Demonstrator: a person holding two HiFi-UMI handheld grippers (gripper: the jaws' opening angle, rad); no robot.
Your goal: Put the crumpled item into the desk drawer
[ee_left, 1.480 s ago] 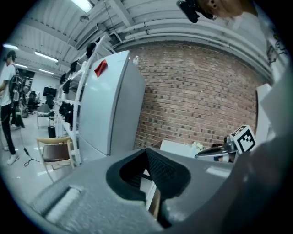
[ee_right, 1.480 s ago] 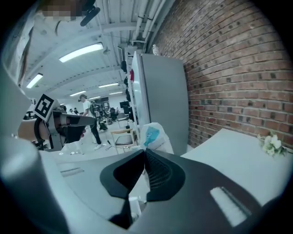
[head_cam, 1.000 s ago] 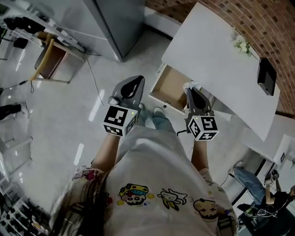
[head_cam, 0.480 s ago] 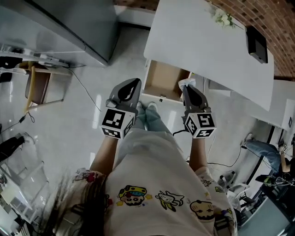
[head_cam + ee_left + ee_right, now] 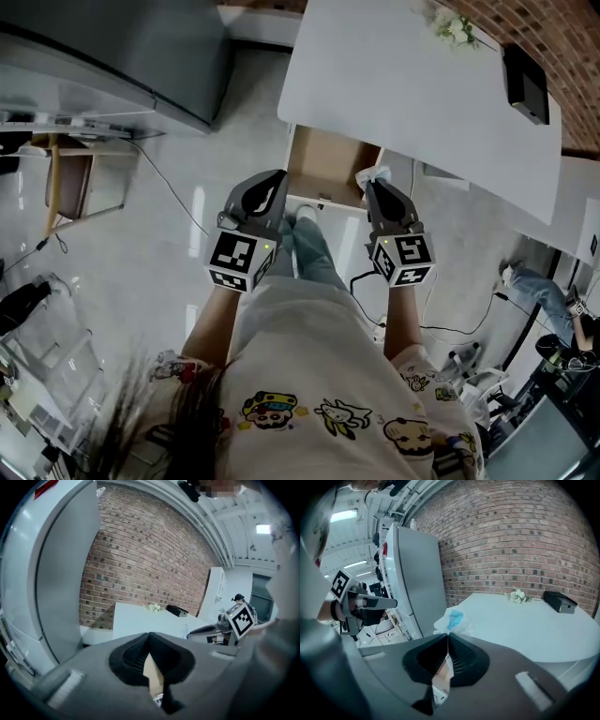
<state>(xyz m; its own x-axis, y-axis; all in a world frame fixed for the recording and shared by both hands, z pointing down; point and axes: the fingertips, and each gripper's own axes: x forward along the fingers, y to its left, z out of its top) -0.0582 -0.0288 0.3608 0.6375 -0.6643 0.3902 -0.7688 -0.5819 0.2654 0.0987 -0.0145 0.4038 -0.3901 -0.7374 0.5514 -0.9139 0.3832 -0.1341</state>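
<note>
Now, the right gripper (image 5: pixel 372 185) has its jaws pinched tight on the crumpled item (image 5: pixel 375 173), a white wad with a blue patch, poking out past the tips toward the desk (image 5: pixel 403 84); it's too bunched to call a long axis. It hangs over the right edge of the open drawer (image 5: pixel 323 164). The left gripper (image 5: pixel 279 178) hovers by the drawer's left front corner, jaws closed together on nothing. Both forearms reach forward from the body, side by side, tips aimed at the drawer
</note>
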